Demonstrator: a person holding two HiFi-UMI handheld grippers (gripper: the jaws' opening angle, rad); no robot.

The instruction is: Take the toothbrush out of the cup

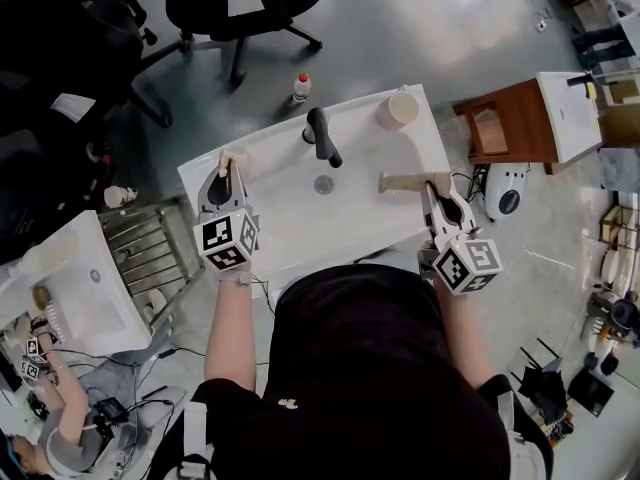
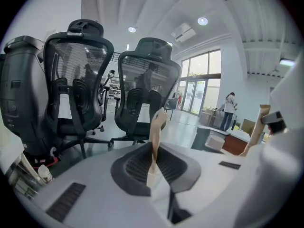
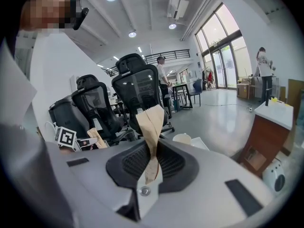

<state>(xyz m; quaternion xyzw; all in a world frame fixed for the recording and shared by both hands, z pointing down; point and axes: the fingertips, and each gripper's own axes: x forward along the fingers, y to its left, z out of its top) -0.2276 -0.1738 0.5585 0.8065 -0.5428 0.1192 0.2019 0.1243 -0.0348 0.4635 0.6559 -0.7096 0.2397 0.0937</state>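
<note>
While forearms (image 1: 230, 340) reach forward, left tongs (image 1: 230, 173), right tongs (image 1: 432, 188) pinch paper (image 1: 400, 181)

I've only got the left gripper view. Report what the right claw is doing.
Observer: The right claw is shut on a tan paper packet with a zigzag-cut end.
Operator: Now place the cup for me.
Observer: The cup stands on the far right corner of the sink, beyond the right claw. Nothing sticks up out of it.
</note>
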